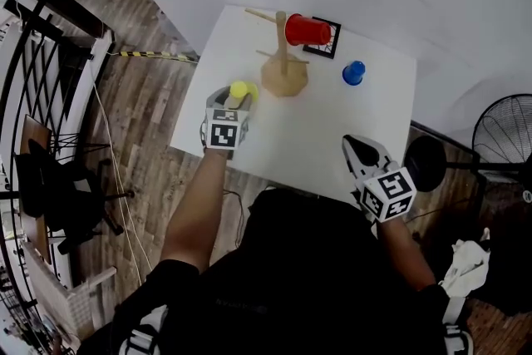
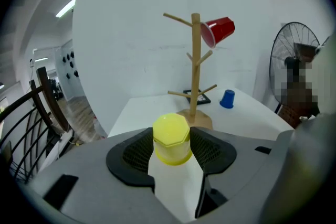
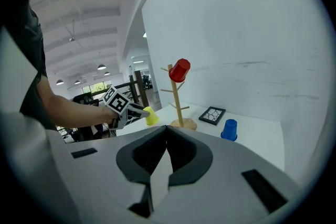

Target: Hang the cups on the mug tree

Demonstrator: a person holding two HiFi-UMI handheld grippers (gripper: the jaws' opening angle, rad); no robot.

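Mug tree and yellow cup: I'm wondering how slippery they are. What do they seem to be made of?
Mug tree: looks like pale unpainted wood, matte; light tan trunk, pegs and base. Yellow cup: probably plastic; uniform bright colour, smooth faceted end, faint sheen.

White counter (image 1: 332,137), rectangular, standing on a wood floor (image 1: 141,120). Directly on it: mug tree (image 1: 284,77) on its wooden base, toward the far edge; black frame (image 1: 333,44) lying flat just behind the tree; blue cup (image 1: 353,72), inverted, right of the tree. One yellow cup (image 1: 239,91) near the left edge: contact with the surface cannot be confirmed.
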